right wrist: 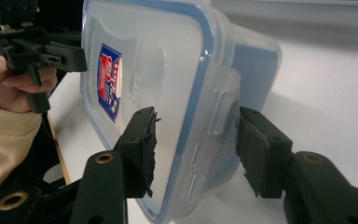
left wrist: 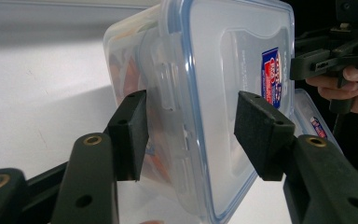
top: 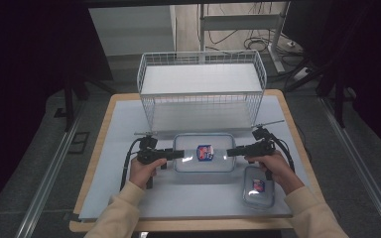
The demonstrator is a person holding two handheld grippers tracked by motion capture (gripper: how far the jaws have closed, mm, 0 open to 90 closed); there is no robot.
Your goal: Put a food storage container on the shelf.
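White table mat [top: 129,198] on a wood-edged table, dark room beyond. Nearest, a small lidded container [top: 258,192] lies by the right forearm. Mid-table, the clear plastic container [top: 204,152], blue-sealed lid and red-blue label upward, lies flat between both tools. The left gripper [top: 180,154] straddles its left end, the right gripper [top: 230,151] its right end; both are held level, jaws part-open above and below the lid edge, pad contact not discernible. Farthest, a white wire basket [top: 202,89].
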